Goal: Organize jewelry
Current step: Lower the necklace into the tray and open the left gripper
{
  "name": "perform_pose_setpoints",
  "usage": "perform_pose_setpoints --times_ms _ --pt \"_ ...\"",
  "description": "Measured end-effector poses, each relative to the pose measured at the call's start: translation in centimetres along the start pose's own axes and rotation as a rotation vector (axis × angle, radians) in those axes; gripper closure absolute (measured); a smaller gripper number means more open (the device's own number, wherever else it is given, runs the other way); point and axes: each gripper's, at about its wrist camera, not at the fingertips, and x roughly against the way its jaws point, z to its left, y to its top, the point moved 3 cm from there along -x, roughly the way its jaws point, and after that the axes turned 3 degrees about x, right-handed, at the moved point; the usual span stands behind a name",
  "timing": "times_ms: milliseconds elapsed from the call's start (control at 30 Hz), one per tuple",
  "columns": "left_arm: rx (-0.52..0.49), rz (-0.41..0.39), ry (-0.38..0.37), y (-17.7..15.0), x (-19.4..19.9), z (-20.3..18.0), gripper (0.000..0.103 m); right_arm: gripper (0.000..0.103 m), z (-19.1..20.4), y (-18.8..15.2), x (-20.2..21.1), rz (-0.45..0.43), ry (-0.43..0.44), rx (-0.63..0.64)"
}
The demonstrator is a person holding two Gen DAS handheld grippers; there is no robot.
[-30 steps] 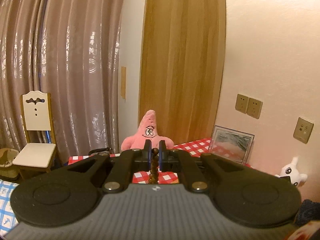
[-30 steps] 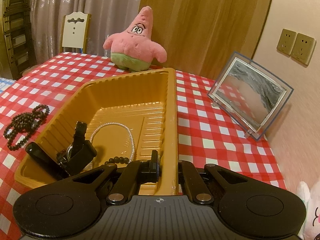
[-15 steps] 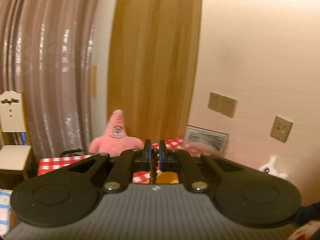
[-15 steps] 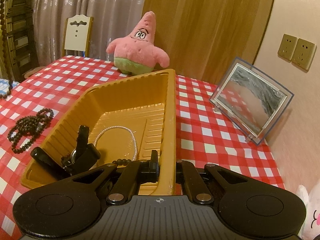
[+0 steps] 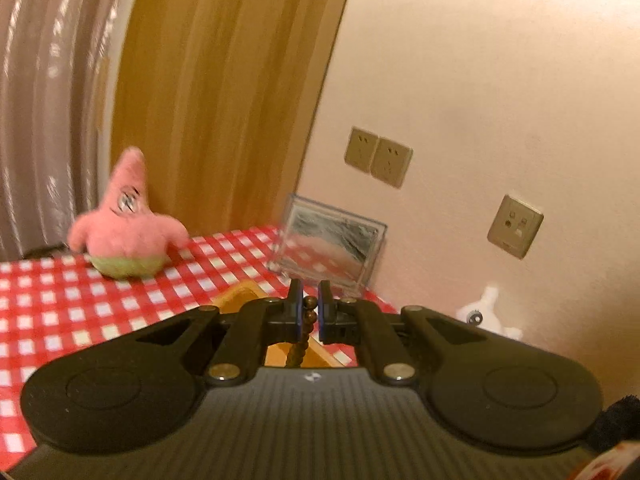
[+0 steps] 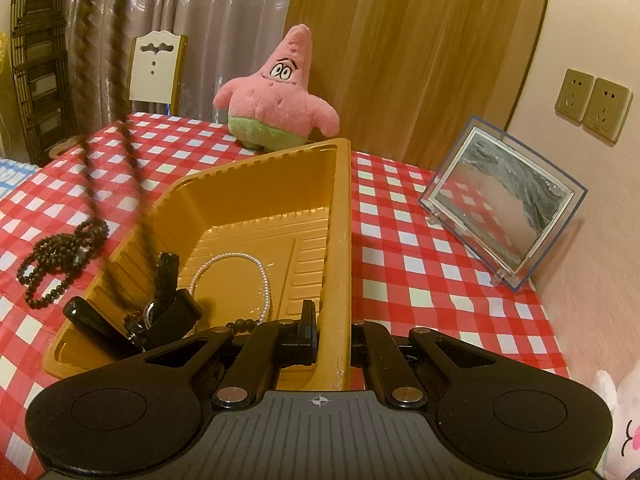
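Note:
My left gripper (image 5: 309, 310) is shut on a brown bead necklace (image 5: 301, 345) that hangs from its pads above the table. In the right wrist view the same necklace (image 6: 128, 136) dangles, blurred, down to the yellow tray's left side. The yellow tray (image 6: 340, 216) holds a white pearl necklace (image 6: 264, 276), a black watch (image 6: 160, 312) and dark beads (image 6: 244, 323). My right gripper (image 6: 329, 326) is shut on the tray's near right rim. A dark bead necklace (image 6: 60, 256) lies on the checked cloth left of the tray.
A pink starfish plush (image 6: 280, 96) sits behind the tray. A clear picture frame (image 6: 504, 204) leans by the right wall. A white plush (image 5: 486, 312) is at the table's right edge. A white chair (image 6: 156, 68) stands beyond the table.
My left gripper has swung right and tilted down, bringing the table and tray corner into view. The hanging brown necklace has moved in over the tray's left side. The right gripper keeps hold of the rim.

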Motion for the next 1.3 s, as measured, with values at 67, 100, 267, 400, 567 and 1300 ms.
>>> perform_pose_setpoints --times_ms 67,100,267,400,567,1300 --pt "0.010 0.016 -0.017 -0.5 -1.3 0.0 0.097 0.100 0.0 0.0 0.0 0.000 0.000 0.000" --pt "0.015 0.026 -0.021 -0.7 -2.0 0.1 0.097 0.100 0.0 0.0 0.0 0.000 0.000 0.000" --pt "0.039 0.072 -0.029 -1.8 -4.9 0.4 0.097 0.100 0.0 0.0 0.0 0.005 0.000 -0.006" --pt "0.064 0.123 -0.025 -3.1 -6.8 1.1 0.097 0.100 0.0 0.0 0.0 0.004 0.000 -0.011" --pt "0.116 0.198 -0.018 -5.2 -9.2 2.6 0.097 0.100 -0.2 -0.1 -0.2 0.006 0.000 -0.017" --pt "0.222 0.285 0.115 -8.4 -12.3 6.3 0.066 0.100 -0.4 -0.3 -0.4 0.011 -0.002 -0.016"
